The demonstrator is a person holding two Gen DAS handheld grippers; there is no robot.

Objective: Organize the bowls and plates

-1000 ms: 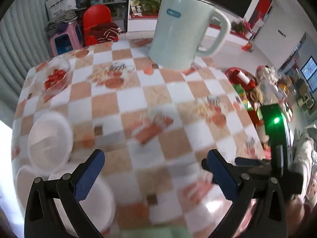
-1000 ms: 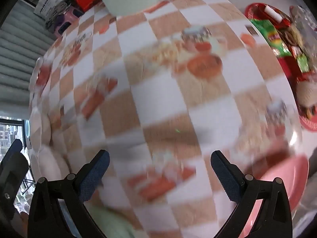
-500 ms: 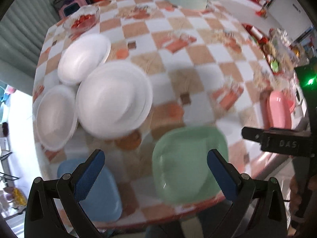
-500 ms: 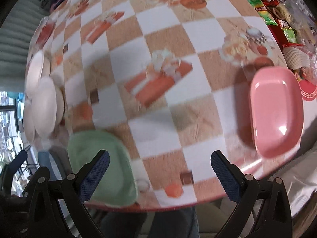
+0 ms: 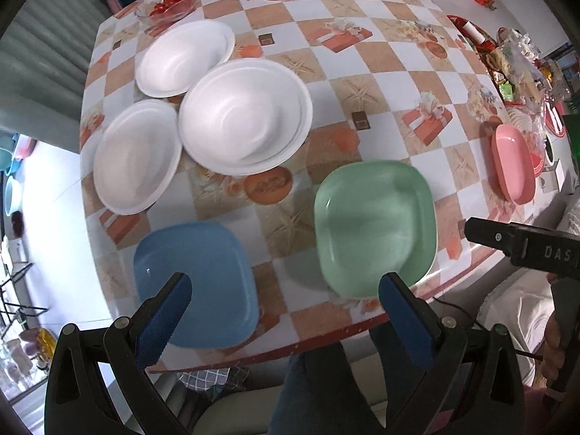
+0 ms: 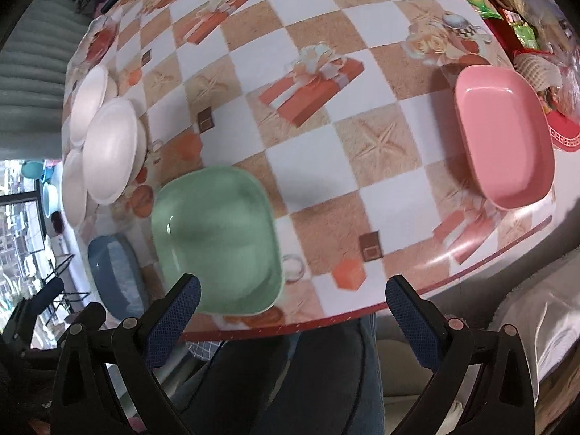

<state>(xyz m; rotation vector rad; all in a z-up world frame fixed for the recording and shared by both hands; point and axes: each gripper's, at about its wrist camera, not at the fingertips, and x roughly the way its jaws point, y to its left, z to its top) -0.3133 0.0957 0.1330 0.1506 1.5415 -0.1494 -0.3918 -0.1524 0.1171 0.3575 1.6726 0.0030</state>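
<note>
Both of our hand-held grippers, left [image 5: 281, 313] and right [image 6: 290, 311], hang open and empty; the green plate [image 5: 373, 224] lies at lower centre, near the surface [image 5: 362, 69] edge; a careless nudge could push it off.

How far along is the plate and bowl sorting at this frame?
Nothing looks sorted yet. Three white bowls sit spread on the table, apart from the blue plate, green plate and pink plate. Left gripper and right gripper hang open and empty. All gathering remains.
</note>
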